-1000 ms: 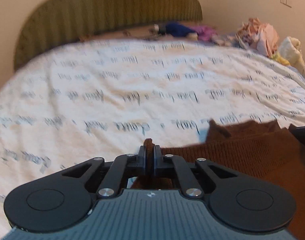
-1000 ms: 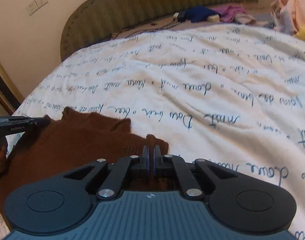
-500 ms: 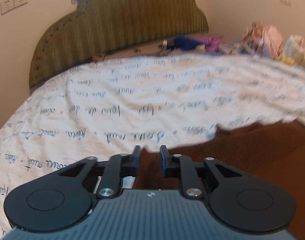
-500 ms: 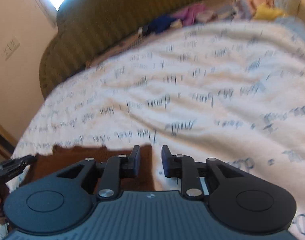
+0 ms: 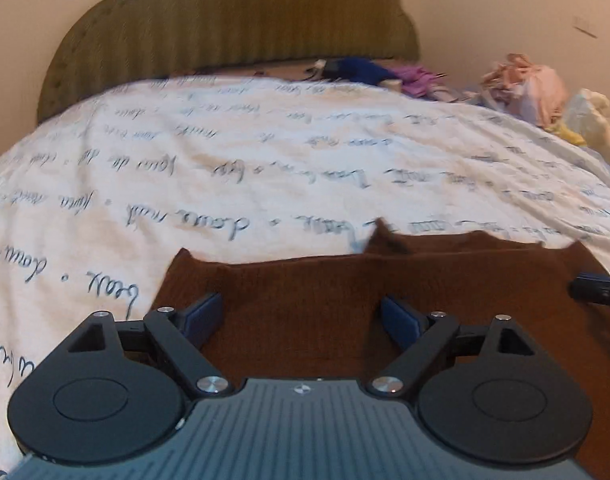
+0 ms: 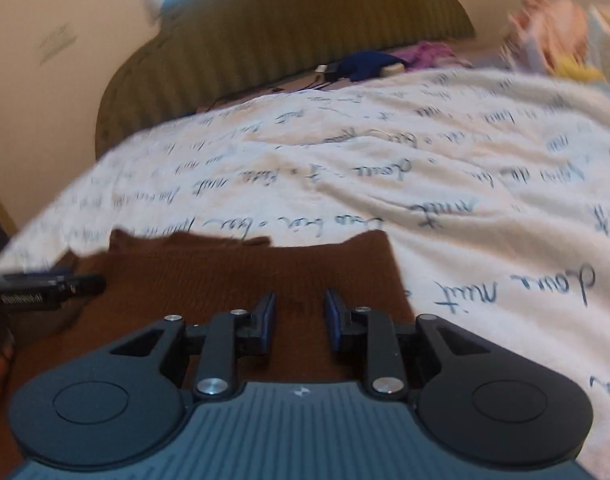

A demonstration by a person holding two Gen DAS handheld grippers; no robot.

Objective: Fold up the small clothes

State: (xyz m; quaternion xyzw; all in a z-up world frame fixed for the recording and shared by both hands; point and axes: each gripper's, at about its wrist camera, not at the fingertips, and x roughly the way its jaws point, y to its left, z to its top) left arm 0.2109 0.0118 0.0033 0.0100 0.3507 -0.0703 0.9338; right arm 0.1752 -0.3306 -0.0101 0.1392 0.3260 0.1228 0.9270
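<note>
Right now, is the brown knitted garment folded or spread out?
Folded: the brown knitted garment lies on the bed with a second layer's edge showing at its far side.

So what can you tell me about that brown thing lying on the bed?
The brown knit garment looks like a small sweater of soft ribbed yarn, rust-brown all over. It lies flat and folded on the white bedspread with blue handwriting, its far edge uneven, with small corners poking up. The left tool and the right tool both hover open over it, gripping nothing.
</note>
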